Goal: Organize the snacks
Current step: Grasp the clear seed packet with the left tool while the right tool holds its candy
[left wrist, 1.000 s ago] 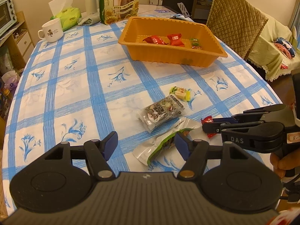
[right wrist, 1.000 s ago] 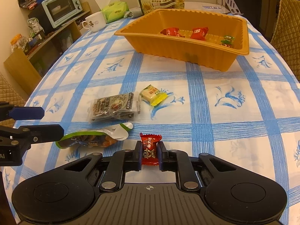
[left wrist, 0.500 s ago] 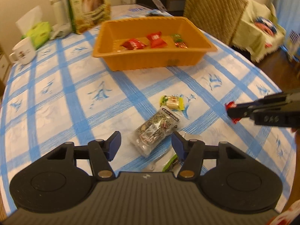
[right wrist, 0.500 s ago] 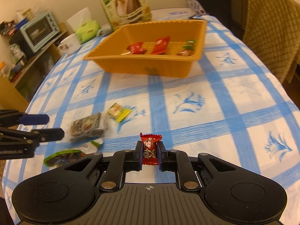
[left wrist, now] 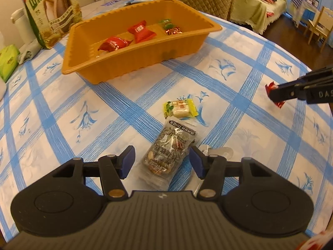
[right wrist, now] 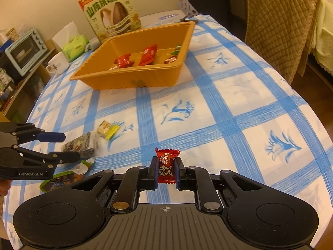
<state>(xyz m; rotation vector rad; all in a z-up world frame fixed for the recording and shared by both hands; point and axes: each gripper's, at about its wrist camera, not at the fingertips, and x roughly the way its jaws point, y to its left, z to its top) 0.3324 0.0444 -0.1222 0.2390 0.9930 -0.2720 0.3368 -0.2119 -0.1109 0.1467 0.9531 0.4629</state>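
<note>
The right tool (right wrist: 165, 171) is clamped narrow on a small red candy (right wrist: 166, 165), which stands upright between its pads above the blue-checked cloth of the worktop (right wrist: 239, 108); seen from the left wrist, that same candy (left wrist: 274, 95) pokes out on both sides of the closed tips, held clear of the cloth. The left tool (left wrist: 161, 161) hangs over a clear packet of mixed nuts (left wrist: 169, 150), its blue pads standing on either side of the packet with a gap to each, the jaws about half wide and gripping nothing. Just beyond the packet lies a yellow-and-green wrapped sweet (left wrist: 180, 108), and near the right pad a green-edged pouch (right wrist: 62, 179) lies flat, mostly hidden in the left view. Farther back sits the orange tray (left wrist: 208, 33), holding two red packets (left wrist: 141, 31), side by side, and a small green and brown candy (left wrist: 169, 28) near its far corner. Behind the tray stands a sunflower-seed bag (left wrist: 52, 10); a white mug (right wrist: 57, 63) and a green tissue pack (right wrist: 75, 45) rest near the worktop's left edge.
</note>
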